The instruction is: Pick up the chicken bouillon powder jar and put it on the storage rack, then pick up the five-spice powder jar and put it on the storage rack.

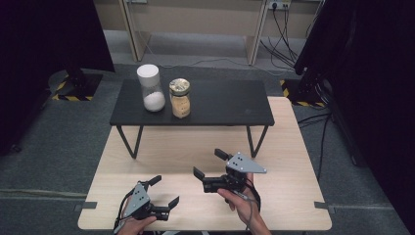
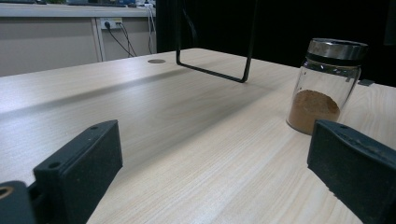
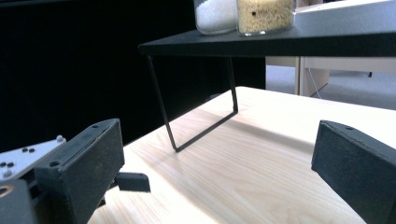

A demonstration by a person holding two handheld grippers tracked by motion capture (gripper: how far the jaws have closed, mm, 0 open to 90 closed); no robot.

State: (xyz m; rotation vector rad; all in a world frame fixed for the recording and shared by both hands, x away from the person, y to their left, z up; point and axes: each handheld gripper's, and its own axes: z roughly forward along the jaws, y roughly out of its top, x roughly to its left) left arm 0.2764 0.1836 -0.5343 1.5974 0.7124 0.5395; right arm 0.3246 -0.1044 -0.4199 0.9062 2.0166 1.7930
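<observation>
Left gripper (image 1: 165,189), right gripper (image 1: 208,162): both jaws spread wide, empty, low over near part of pale table (image 1: 293,147).

Glass jar of brown powder (image 2: 327,88), metal lid, stands upright on table ahead of left gripper. Likely rigid, smooth, slippery, breakable; grip mid-body, below lid.

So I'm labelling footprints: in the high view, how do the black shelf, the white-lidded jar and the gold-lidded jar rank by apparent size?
1. Black shelf, by far the largest.
2. White-lidded jar.
3. Gold-lidded jar, slightly shorter; they stand side by side, so nearness hardly skews this.
</observation>
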